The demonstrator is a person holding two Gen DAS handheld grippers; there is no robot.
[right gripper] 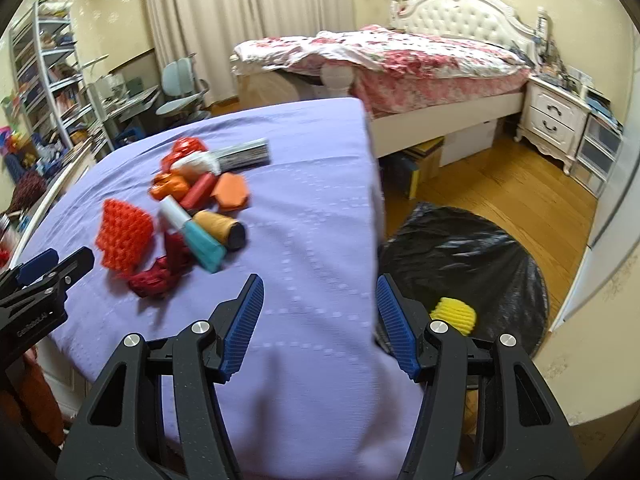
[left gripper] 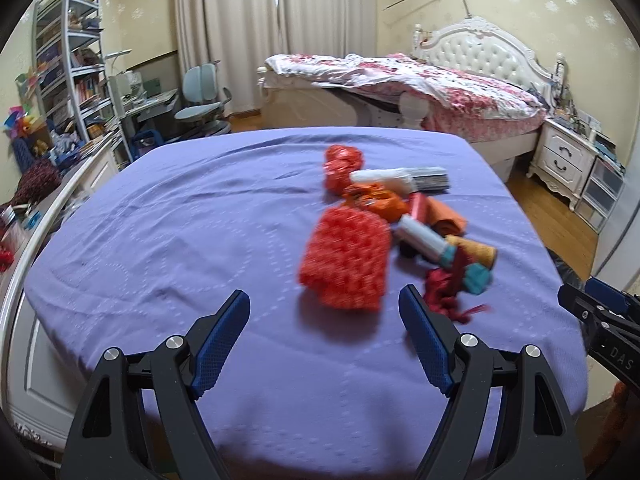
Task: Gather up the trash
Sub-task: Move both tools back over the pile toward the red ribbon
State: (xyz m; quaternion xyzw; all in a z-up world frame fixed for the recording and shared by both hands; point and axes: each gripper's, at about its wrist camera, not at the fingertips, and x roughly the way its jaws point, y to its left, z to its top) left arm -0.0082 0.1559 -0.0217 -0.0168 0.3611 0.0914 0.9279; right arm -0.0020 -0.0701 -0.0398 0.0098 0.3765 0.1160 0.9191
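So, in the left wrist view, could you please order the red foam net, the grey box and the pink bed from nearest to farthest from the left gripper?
1. Red foam net, just ahead of the open left gripper.
2. Grey box, at the far end of the trash pile.
3. Pink bed, beyond the purple table, against the wall.

A loose pile of trash [left gripper: 384, 224] lies on the purple-covered desk [left gripper: 180, 232]. Nearest the front is a flat orange-red dimpled foam sheet [right gripper: 125, 236], with a dark red crumpled wrapper [right gripper: 160, 272] beside it. A white-and-teal tube [right gripper: 192, 232] leans against a yellow roll [right gripper: 218, 226] on its side. Behind lie an orange hexagonal box [right gripper: 230, 191], a red packet [right gripper: 199, 191] and, blurred, perhaps a striped carton [right gripper: 244, 154]. On the floor stands a black trash bag [right gripper: 472, 256], a yellow ribbed piece [right gripper: 456, 314] inside.
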